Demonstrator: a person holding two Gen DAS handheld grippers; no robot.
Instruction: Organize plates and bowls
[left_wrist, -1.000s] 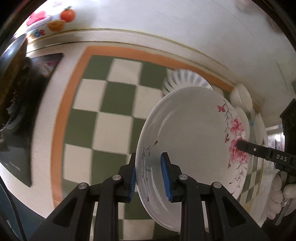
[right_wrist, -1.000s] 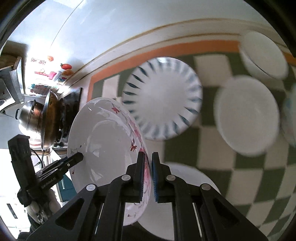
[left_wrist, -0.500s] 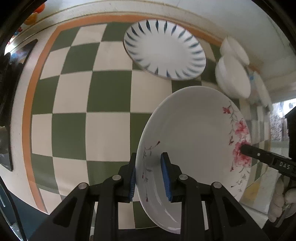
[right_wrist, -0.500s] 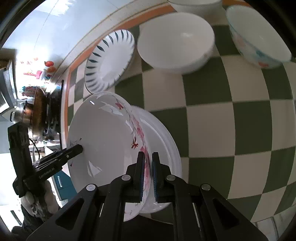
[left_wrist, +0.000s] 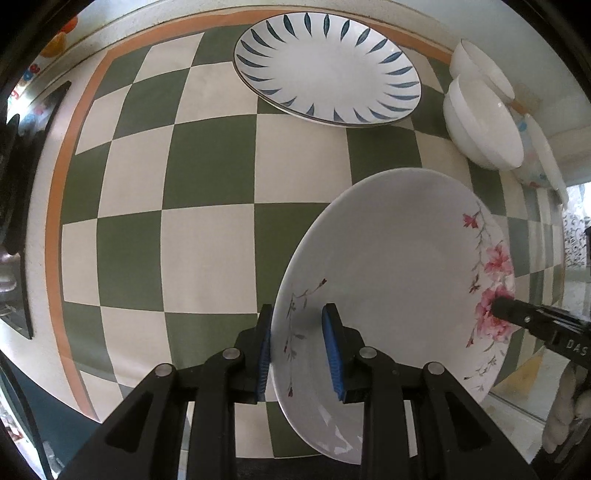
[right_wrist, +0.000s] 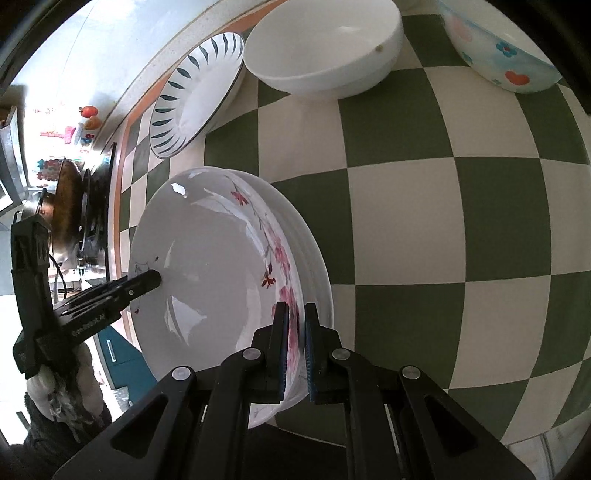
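A white plate with pink flowers (left_wrist: 399, 266) is held by both grippers at opposite rims. My left gripper (left_wrist: 297, 350) is shut on its near rim. My right gripper (right_wrist: 295, 345) is shut on the flowered rim. In the right wrist view the flowered plate (right_wrist: 207, 266) sits just over a stack of plain white plates (right_wrist: 314, 258); I cannot tell if they touch. A blue-leaf plate (left_wrist: 328, 66) lies at the back. White bowls (left_wrist: 484, 122) stand at the right.
The green and cream checkered mat (left_wrist: 207, 206) covers the counter. A bowl with coloured flowers (right_wrist: 498, 51) stands beyond the white bowl (right_wrist: 325, 48). A stove with a pan (right_wrist: 70, 206) is at the left end. The counter's front edge is close below.
Both grippers have carried the flowered plate down toward the counter and over the white plate stack. The grips have not changed.
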